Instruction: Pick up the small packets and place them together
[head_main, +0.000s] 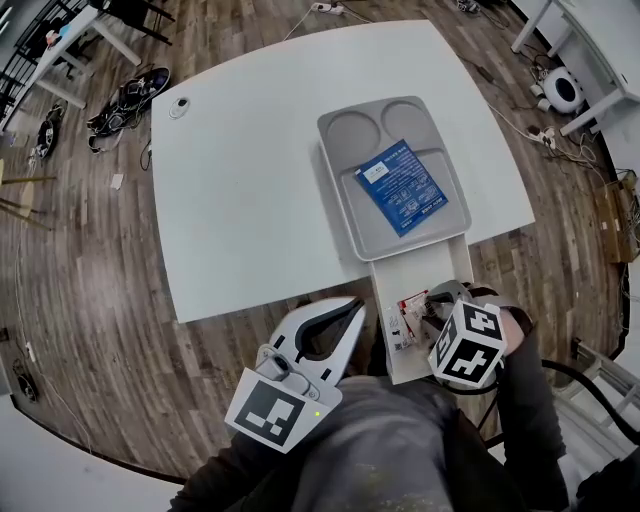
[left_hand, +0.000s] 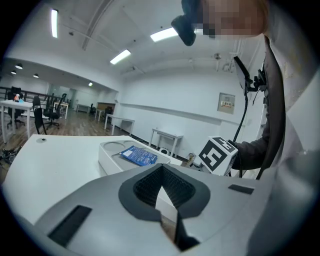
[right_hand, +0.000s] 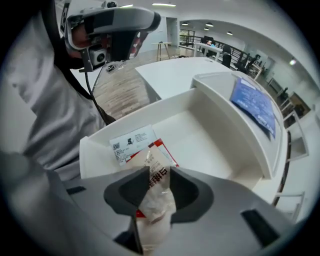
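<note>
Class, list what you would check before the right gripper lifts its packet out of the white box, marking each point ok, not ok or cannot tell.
1. Right gripper shut on the white packet: ok.
2. Only that packet pinched: cannot tell; a red packet lies just beneath.
3. Left gripper shut, empty, outside the white box: ok.
4. Bare space in the grey tray beside the blue packet: ok.

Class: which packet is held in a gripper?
The translucent white packet, pinched by the right gripper; the blue packet lies on the grey tray, the labelled one in the white box.
</note>
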